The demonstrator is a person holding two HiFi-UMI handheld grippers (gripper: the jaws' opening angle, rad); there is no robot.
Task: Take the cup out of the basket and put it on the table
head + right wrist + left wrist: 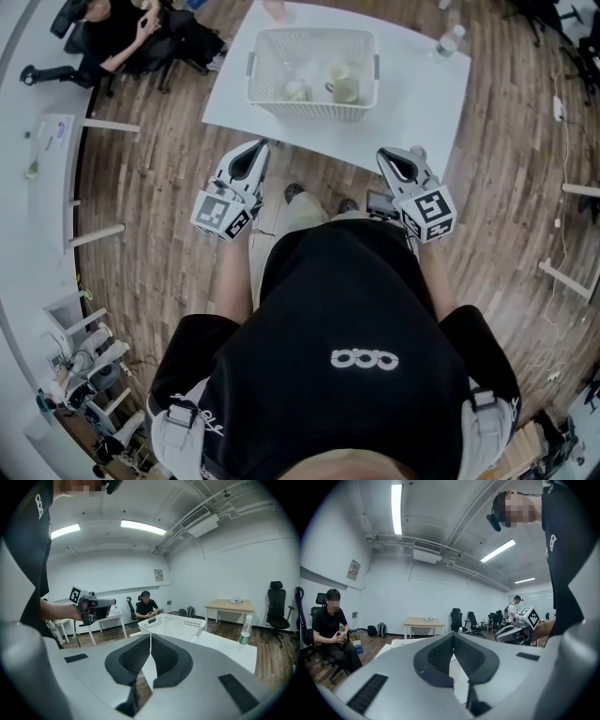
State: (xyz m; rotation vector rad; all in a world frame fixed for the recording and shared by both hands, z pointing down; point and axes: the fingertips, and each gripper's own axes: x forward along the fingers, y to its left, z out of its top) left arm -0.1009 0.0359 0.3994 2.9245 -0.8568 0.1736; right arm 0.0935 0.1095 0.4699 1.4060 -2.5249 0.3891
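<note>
A white mesh basket (312,60) stands on the white table (422,103) ahead of me, and also shows in the right gripper view (173,625). Inside it sits a pale mug (344,87) with a second small cup (298,90) to its left. My left gripper (259,147) hovers short of the table's near edge, left of the basket, its jaws shut and empty (453,637). My right gripper (386,155) is level with it on the right, also shut on nothing (150,637). Neither touches the basket.
A water bottle (450,39) stands at the table's far right corner (243,632). A seated person (122,33) is beyond the table's left side. A long white counter (37,169) runs along the left. Wooden floor surrounds the table.
</note>
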